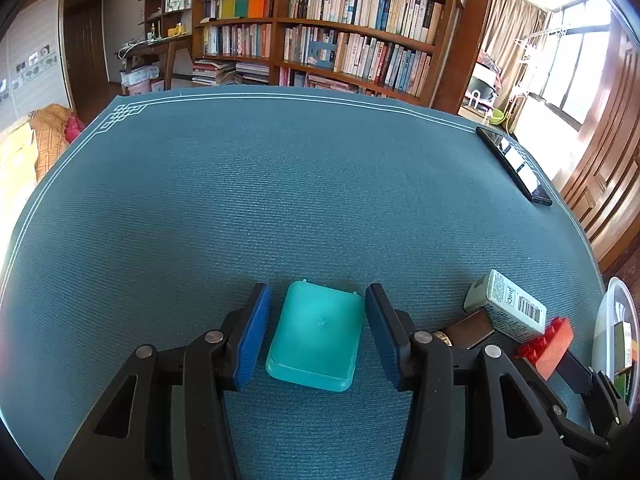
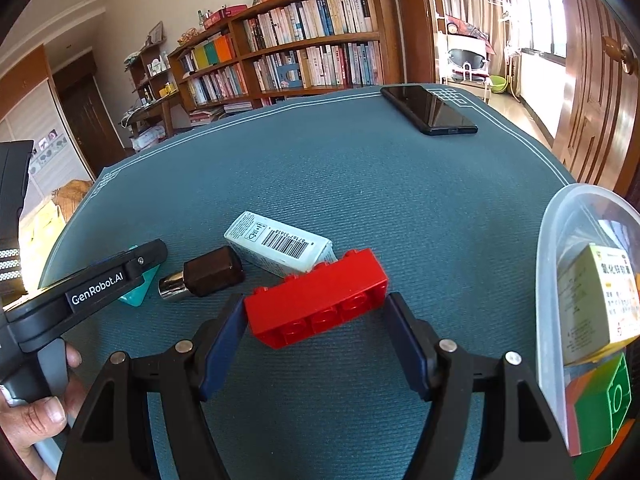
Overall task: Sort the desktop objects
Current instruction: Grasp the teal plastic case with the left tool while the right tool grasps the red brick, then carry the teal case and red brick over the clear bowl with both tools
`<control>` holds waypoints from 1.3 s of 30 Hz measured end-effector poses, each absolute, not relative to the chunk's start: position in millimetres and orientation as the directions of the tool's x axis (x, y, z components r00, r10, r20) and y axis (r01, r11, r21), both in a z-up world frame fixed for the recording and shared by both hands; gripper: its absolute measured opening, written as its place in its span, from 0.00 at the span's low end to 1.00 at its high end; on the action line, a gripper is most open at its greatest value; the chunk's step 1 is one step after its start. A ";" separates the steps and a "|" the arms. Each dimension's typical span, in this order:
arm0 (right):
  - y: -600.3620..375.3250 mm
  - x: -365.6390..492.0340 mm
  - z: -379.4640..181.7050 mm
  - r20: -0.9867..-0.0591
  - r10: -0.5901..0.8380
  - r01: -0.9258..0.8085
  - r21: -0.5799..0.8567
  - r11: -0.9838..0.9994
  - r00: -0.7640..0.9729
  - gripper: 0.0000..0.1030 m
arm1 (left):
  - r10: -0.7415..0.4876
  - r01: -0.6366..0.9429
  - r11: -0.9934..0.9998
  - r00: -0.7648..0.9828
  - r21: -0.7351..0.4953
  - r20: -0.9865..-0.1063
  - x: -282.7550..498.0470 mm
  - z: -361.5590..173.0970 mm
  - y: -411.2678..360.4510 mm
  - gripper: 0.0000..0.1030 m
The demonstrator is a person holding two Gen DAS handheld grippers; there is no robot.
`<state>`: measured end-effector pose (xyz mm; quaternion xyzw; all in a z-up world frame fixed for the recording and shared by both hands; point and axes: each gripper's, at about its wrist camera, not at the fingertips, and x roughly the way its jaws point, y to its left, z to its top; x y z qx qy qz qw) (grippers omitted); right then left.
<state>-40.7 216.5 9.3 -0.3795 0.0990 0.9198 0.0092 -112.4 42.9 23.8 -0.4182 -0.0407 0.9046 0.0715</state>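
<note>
- The left hand-held gripper [image 1: 316, 332] is straddling the teal lid [image 1: 316, 338] near the desk's [image 1: 280, 184] near edge, pads on either side with slim gaps showing, so nothing is gripped.
- Closing squarely on the lid's long sides, pads low against its rim, should be keeping it from tilting.
- The right hand-held gripper [image 2: 318, 322] is bracketing the red brick [image 2: 320, 300]; its left pad is sitting against the brick's end, the right one just clear.
- The clear tub [image 2: 560, 248] at the desk's right edge is holding a medicine box [image 2: 596, 304] and a green-and-orange block [image 2: 600, 404].
- The white carton [image 2: 280, 246] and brown bottle [image 2: 208, 276] are lying loose between the two grippers.
</note>
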 end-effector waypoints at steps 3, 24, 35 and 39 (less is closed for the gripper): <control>217.3 -40.6 8.4 -0.697 -0.068 -0.089 0.186 -0.978 -0.714 0.72 | 0.195 -0.094 -0.980 -0.625 -0.174 -0.756 -113.4 25.2 36.5 0.71; 217.2 -39.1 9.0 -0.685 -0.093 -0.068 0.204 -0.977 -0.722 0.49 | 0.106 -0.182 -0.983 -0.644 0.017 -0.757 -105.5 22.2 51.6 0.41; 219.4 -31.7 11.9 -0.662 -0.132 -0.031 0.229 -0.973 -0.738 0.43 | 0.120 -0.154 -0.988 -0.690 -0.017 -0.714 -100.6 38.9 48.5 0.41; 217.6 -26.9 15.1 -0.650 -0.141 -0.018 0.231 -0.973 -0.747 0.40 | 0.138 -0.166 -0.986 -0.691 -0.030 -0.710 -98.8 41.4 51.9 0.41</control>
